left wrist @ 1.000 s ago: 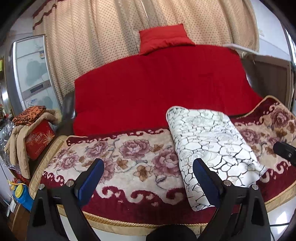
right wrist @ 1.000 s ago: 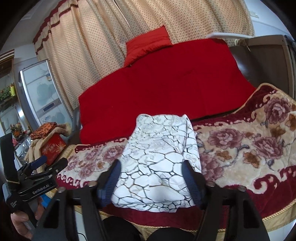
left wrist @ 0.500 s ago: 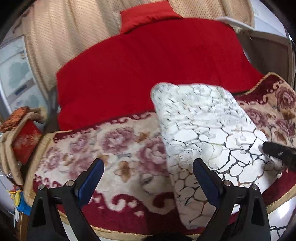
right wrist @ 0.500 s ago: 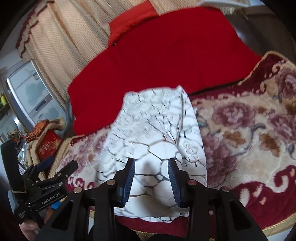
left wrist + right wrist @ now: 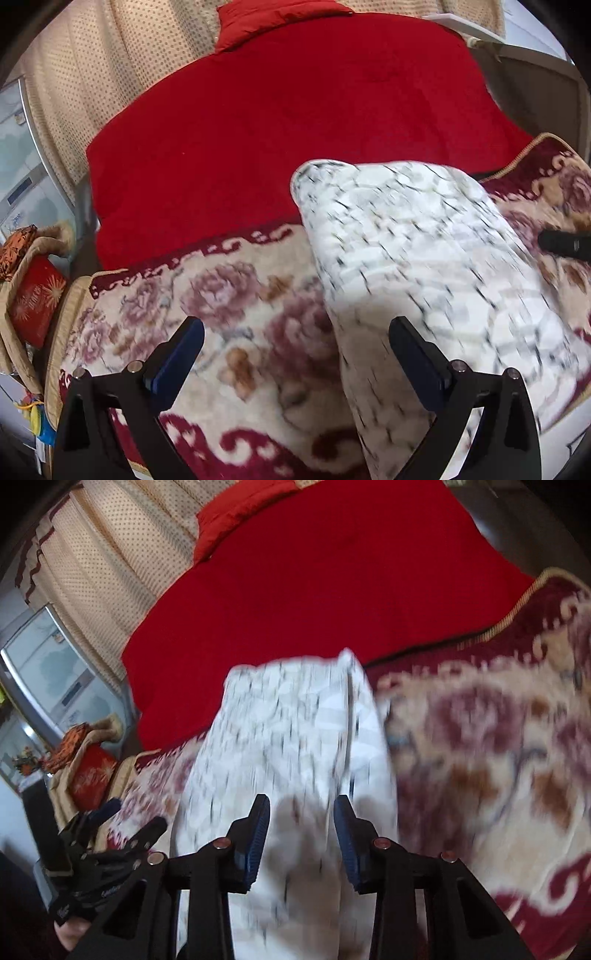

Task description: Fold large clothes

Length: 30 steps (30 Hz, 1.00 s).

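Observation:
A folded white garment with a black crackle print [image 5: 417,266] lies on the flowered blanket [image 5: 229,306] of a sofa. It also shows in the right wrist view [image 5: 288,738]. My left gripper [image 5: 295,350] is open wide, low over the garment's left front edge, with its right finger [image 5: 413,362] above the cloth. My right gripper [image 5: 300,823] is open with a narrow gap, close over the garment's near end, holding nothing. The left gripper shows in the right wrist view [image 5: 122,823] at the left. Both views are blurred.
A red blanket [image 5: 295,110] covers the sofa back, with a red cushion [image 5: 273,14] on top. A red box under cloths [image 5: 33,295] stands at the left. Dotted curtains [image 5: 110,66] hang behind. A fridge [image 5: 48,675] stands at far left.
Both grippers have moved forward and down toward the garment. The right gripper's fingers have narrowed from wide open. The left gripper stays wide open.

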Each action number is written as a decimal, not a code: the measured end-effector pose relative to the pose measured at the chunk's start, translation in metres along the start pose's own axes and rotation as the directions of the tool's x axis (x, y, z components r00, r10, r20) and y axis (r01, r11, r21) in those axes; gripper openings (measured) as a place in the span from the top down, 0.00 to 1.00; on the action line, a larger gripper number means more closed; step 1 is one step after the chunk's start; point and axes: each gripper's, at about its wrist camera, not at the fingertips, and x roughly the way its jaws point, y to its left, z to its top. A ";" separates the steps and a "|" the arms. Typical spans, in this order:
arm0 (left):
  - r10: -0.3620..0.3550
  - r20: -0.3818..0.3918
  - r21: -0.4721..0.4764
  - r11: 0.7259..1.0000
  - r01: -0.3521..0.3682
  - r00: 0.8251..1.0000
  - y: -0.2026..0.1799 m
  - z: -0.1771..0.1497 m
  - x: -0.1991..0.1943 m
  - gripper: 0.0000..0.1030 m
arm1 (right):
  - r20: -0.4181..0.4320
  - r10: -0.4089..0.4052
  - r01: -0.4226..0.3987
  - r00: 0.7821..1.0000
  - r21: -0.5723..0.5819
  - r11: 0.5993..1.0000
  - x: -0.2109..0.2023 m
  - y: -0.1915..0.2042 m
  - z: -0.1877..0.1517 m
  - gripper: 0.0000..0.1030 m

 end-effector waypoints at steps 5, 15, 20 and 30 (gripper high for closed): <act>0.004 -0.072 0.020 1.000 -0.002 0.997 -0.010 0.007 0.040 0.03 | -0.033 -0.007 0.007 0.999 0.006 1.000 0.045 -0.001 0.061 0.62; -0.035 -0.078 0.011 0.999 0.036 0.996 -0.010 0.004 0.041 0.03 | -0.222 -0.037 0.070 0.974 0.143 0.987 0.144 -0.044 0.077 0.62; -0.034 -0.015 -0.002 0.999 0.034 0.999 0.000 -0.008 0.002 0.03 | -0.145 0.006 0.012 0.989 0.127 0.992 0.084 -0.030 0.067 0.61; -0.028 -0.064 0.030 0.999 0.030 0.998 -0.021 -0.044 -0.004 0.01 | -0.154 -0.002 0.001 0.988 -0.010 1.000 0.015 0.003 -0.020 0.61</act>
